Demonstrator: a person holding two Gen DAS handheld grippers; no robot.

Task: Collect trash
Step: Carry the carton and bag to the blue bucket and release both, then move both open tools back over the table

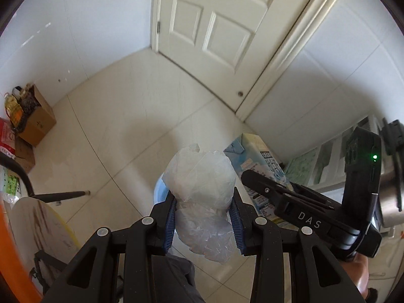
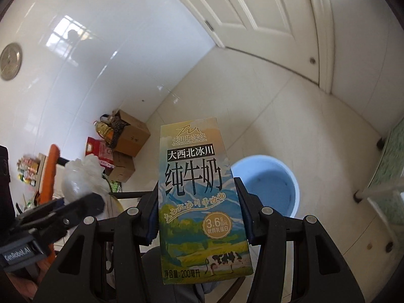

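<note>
My left gripper is shut on a crumpled clear plastic bag, which bulges above and below the blue pads. It hangs over the floor, and a sliver of the light blue bin shows behind the bag. My right gripper is shut on an upright milk carton with a cow and mountain print. The blue bin stands open on the floor just right of and beyond the carton. In the left wrist view the carton and the right gripper's body appear at the right.
A white panelled door closes the far end of the tiled floor. Cardboard boxes with an oil bottle and red bags stand by the left wall. A green-topped table with legs is at the right. A round tabletop and chair leg lie lower left.
</note>
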